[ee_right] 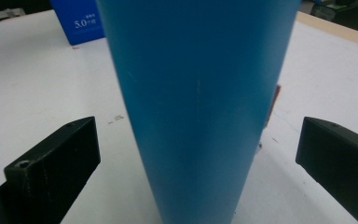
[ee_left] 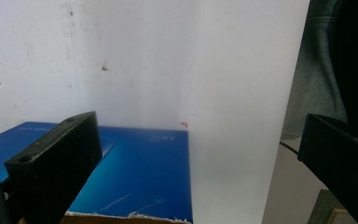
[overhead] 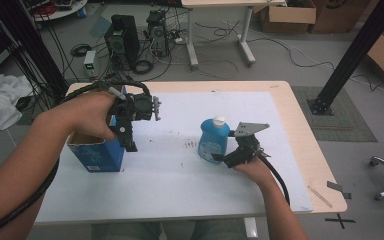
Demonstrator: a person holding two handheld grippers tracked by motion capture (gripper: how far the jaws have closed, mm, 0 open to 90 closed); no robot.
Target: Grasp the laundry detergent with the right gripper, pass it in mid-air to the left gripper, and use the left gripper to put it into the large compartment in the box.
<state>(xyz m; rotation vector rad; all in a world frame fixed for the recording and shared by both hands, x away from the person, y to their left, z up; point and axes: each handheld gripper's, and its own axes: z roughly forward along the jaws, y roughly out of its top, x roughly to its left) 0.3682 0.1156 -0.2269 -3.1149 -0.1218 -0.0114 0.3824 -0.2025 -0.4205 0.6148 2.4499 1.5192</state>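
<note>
Forearms came in from the near edge of the white tabletop [overhead: 180,190], each hand carrying a gripper. Over at the left stood the open blue box [overhead: 96,150], with the left gripper [overhead: 130,142] hanging above its near corner, jaws spread wide and holding nothing. Smaller, near the middle, the blue bottle [overhead: 213,140] stood upright with its white cap [overhead: 219,120], and the right gripper [overhead: 225,159] sat low against it, jaws wide on either side without touching.
</note>
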